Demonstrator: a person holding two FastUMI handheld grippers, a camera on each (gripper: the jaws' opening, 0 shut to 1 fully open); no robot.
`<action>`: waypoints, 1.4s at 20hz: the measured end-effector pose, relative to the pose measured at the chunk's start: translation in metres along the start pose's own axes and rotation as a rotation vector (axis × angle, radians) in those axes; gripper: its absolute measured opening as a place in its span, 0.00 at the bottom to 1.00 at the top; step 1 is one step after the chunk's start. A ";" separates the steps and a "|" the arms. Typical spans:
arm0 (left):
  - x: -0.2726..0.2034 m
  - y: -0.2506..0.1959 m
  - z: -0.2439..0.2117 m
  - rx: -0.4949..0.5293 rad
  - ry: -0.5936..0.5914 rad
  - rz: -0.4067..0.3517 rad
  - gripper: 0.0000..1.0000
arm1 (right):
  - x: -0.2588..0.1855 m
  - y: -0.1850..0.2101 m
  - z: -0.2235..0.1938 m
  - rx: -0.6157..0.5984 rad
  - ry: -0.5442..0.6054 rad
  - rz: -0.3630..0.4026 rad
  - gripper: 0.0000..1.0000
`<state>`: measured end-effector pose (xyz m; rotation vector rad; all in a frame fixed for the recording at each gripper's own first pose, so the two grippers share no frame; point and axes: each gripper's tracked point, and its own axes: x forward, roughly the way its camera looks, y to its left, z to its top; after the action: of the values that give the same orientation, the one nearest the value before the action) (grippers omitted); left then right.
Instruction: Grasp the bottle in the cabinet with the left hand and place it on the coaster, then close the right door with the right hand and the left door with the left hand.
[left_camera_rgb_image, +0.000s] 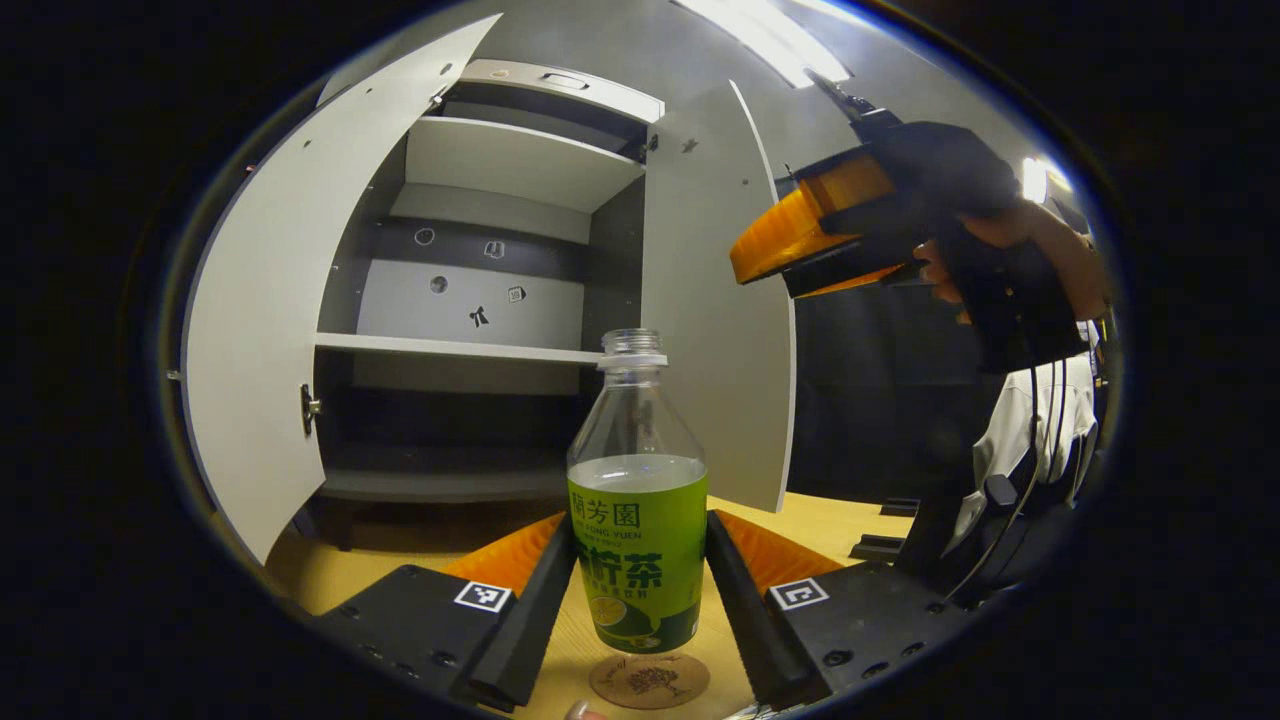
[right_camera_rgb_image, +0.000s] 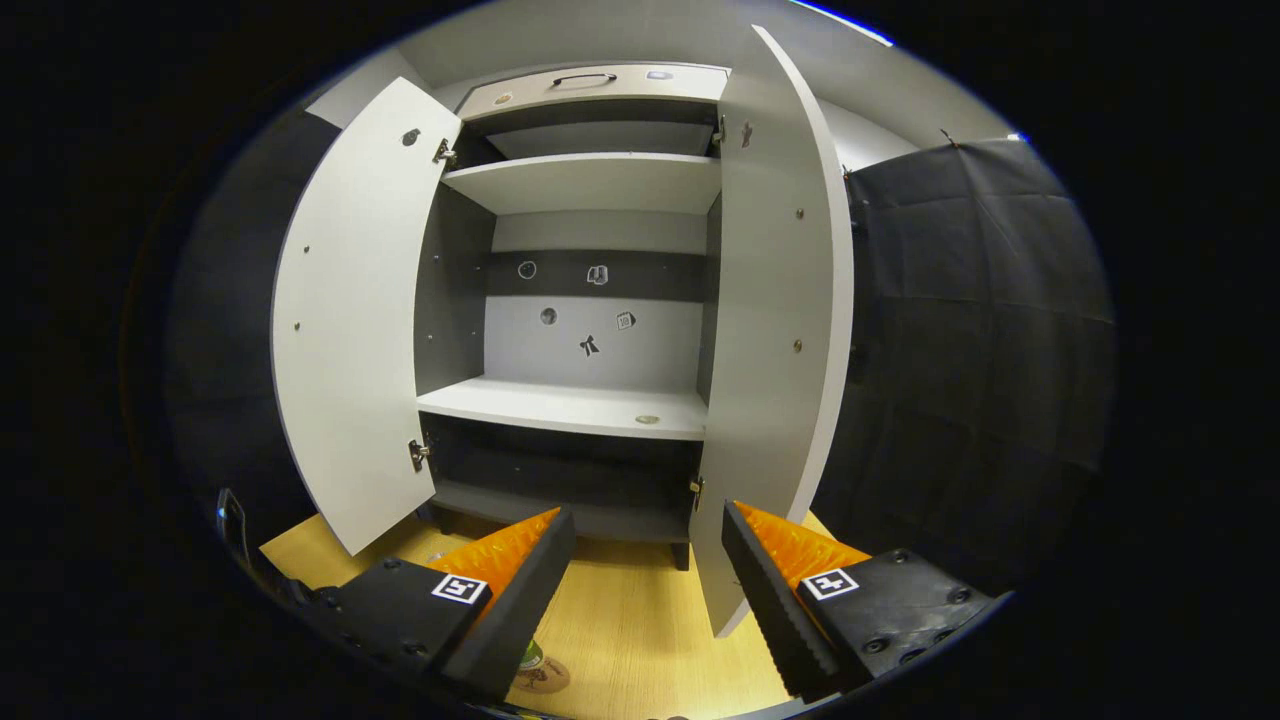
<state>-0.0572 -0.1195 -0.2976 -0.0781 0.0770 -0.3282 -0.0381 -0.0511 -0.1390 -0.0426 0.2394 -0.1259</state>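
Observation:
A clear uncapped bottle with a green label stands upright between the fingers of my left gripper, which press on both its sides. Its base sits at the far edge of a round cork coaster on the wooden table. The grey cabinet has both its left door and right door swung open. My right gripper is open with nothing in it, facing the cabinet beside the right door. From the left gripper view, the right gripper hangs high at the right, held by a hand.
The cabinet shelves are bare apart from a small round mark. The left door juts toward me over the wooden table. Black cloth hangs to the right of the cabinet. A person in a white sleeve stands at the right.

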 end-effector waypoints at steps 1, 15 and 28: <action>-0.001 -0.002 -0.010 0.001 0.008 0.003 0.79 | 0.002 0.003 -0.009 0.021 0.021 0.009 0.98; -0.008 -0.002 -0.074 0.035 0.029 0.028 0.79 | 0.005 0.041 -0.072 0.030 0.159 0.088 0.98; -0.001 -0.003 -0.048 0.091 0.000 0.019 0.98 | 0.003 0.035 -0.074 0.026 0.169 0.107 0.98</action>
<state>-0.0629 -0.1254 -0.3448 0.0123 0.0629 -0.3119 -0.0482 -0.0188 -0.2137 0.0071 0.4080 -0.0259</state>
